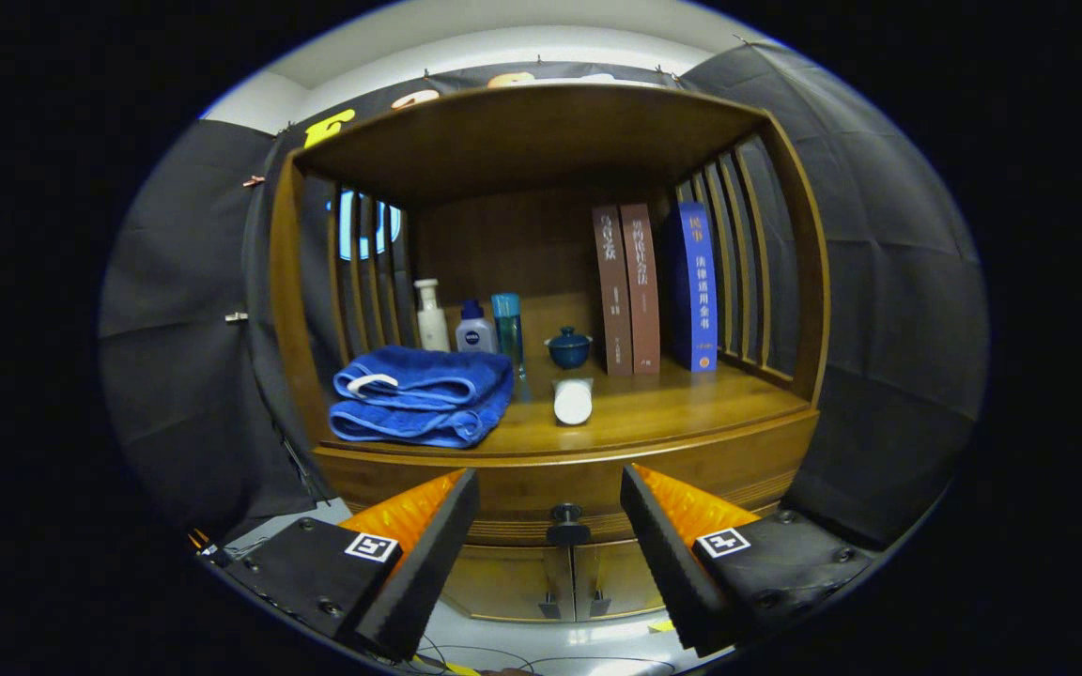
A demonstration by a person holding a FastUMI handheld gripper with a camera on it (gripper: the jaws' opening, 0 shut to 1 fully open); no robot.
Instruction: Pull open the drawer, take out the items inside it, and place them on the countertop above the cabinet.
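A wooden cabinet stands ahead of me, its drawer front (503, 488) shut below the countertop (682, 408). The drawer's dark round knob (566, 514) sits between my two fingers, a little beyond their tips. My gripper (550, 488) is open, its orange and black fingers (428, 526) spread wide with nothing held. On the countertop lie a folded blue towel (424, 394) and a white tube (573, 401) on its side. What is inside the drawer is hidden.
At the back of the countertop stand a white bottle (430, 314), a small blue-capped bottle (474, 329), a teal bottle (507, 324), a blue lidded cup (568, 348) and three upright books (654, 286). Slatted sides and a top board enclose the shelf. Two small doors (550, 577) sit below the drawer.
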